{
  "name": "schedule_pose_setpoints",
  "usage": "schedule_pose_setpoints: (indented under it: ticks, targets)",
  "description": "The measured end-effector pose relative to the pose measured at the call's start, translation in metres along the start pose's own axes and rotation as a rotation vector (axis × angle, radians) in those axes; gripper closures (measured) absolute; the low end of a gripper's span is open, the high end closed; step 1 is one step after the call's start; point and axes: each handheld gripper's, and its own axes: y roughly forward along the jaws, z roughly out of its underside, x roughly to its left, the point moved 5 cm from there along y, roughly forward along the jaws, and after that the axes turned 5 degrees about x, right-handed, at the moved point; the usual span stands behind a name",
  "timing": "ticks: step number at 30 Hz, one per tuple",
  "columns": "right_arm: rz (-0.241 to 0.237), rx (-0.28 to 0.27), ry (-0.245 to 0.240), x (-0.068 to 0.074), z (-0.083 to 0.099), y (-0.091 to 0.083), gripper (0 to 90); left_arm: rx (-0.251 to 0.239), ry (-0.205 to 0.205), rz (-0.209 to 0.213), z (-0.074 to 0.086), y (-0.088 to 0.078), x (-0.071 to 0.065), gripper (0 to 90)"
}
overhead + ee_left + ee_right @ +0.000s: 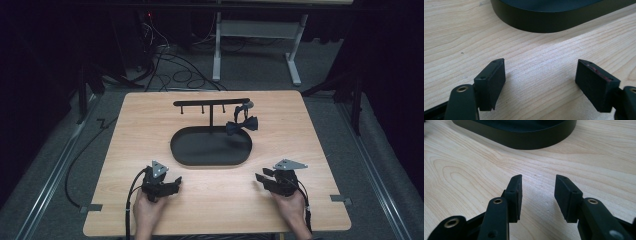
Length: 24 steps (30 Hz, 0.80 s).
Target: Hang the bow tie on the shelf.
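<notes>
No readable writing. Left gripper (176, 183) and right gripper (260, 178) near black tray (182, 150), jaws spread, nothing between.

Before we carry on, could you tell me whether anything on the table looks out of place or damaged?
Nothing looks damaged. The one oddity is the black bow tie: it hangs alone at the right end of the black rack, dangling over the oval tray's rim, while the other hooks are bare.
</notes>
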Motion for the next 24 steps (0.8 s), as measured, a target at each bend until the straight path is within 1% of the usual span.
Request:
schedule_pose_setpoints:
  ticks: [4,6,11,14,17,18,19,21,24]
  targets:
    - [0.004,-0.002,-0.005,-0.001,-0.001,0.0,58.4,0.0,0.0,0.0,0.0,0.0,0.0,24.6]
    - [0.005,-0.001,0.001,-0.002,-0.001,0.0,57.4,0.0,0.0,0.0,0.0,0.0,0.0,24.6]
    - [0.021,0.02,-0.006,-0.001,0.0,0.005,54.6,0.0,0.0,0.0,0.0,0.0,0.0,24.6]
    - [0.035,0.025,-0.024,0.001,0.002,0.008,52.3,0.0,0.0,0.0,0.0,0.0,0.0,24.6]
    - [0.045,0.031,-0.043,0.003,0.001,0.01,48.1,0.0,0.0,0.0,0.0,0.0,0.0,24.6]
    - [0.05,0.032,-0.064,0.003,0.001,0.011,46.3,0.0,0.001,0.0,0.0,0.0,0.0,24.6]
    - [0.054,0.037,-0.069,0.004,0.001,0.011,45.1,0.0,0.0,0.0,0.0,0.0,0.0,24.6]
    - [0.073,0.045,-0.099,0.007,0.001,0.012,43.1,0.0,0.0,0.0,0.0,0.0,0.0,24.6]
    - [0.067,0.046,-0.093,0.008,0.001,0.012,42.8,0.0,0.0,0.0,0.0,0.0,0.0,24.6]
